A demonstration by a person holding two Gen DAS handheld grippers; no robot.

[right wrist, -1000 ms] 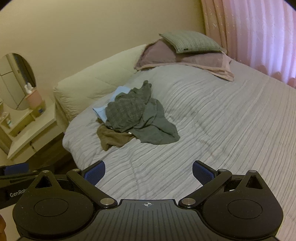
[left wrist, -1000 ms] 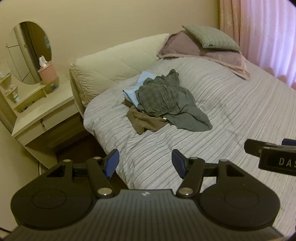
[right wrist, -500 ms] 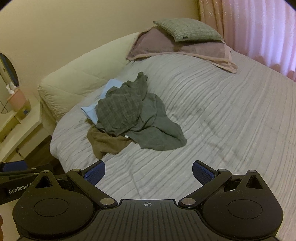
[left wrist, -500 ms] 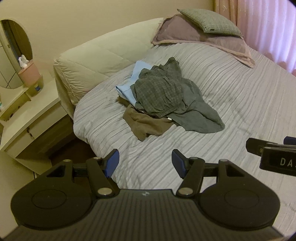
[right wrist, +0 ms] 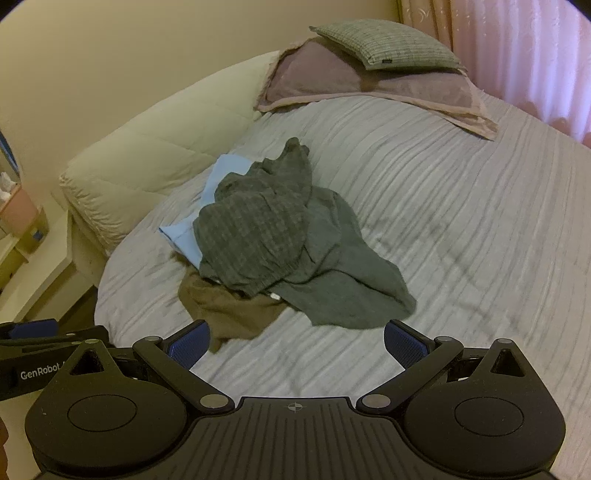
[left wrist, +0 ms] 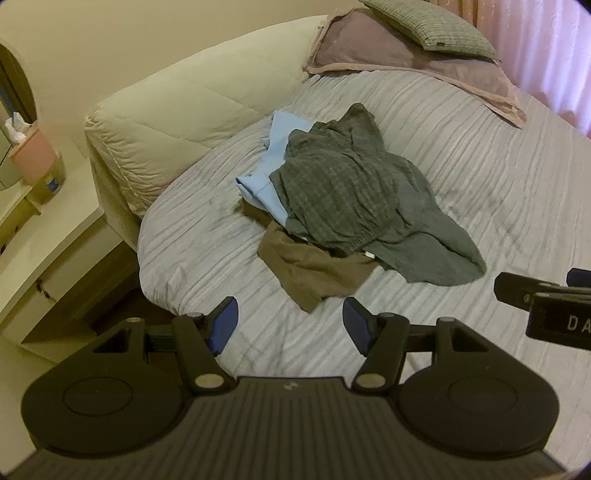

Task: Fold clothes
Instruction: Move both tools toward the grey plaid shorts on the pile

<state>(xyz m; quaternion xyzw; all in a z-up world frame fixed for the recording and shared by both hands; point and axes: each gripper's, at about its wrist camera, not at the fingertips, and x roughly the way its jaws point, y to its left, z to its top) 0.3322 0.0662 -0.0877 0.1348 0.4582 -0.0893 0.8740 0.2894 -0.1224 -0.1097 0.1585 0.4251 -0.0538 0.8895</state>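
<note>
At the far left, a pink tub (left wrist: 31, 158) stands on a cream dresser (left wrist: 44, 236). Beside it, the left gripper (left wrist: 290, 325) hovers with jaws apart over the bed (left wrist: 498, 192). The clothes pile (right wrist: 280, 243), seemingly three or four garments, lies mid-mattress. The right gripper (right wrist: 295, 347) gapes wide, empty.

Four garments are counted in one heap on the bed (left wrist: 461, 155): one checked grey garment (left wrist: 332, 192) on top, one plain grey garment (left wrist: 428, 236), one light blue garment (left wrist: 269, 173) and one brown garment (left wrist: 314, 269). Two pillows are counted at the head: one mauve pillow (left wrist: 369, 51) and one green-grey pillow (left wrist: 432, 26) lying on it. One folded cream quilt (left wrist: 177, 122) is noted. One pink tissue box (left wrist: 31, 157) is seen on the one table (left wrist: 48, 236). Two grippers are counted, the left gripper (left wrist: 290, 325) and the right gripper (right wrist: 297, 347).
</note>
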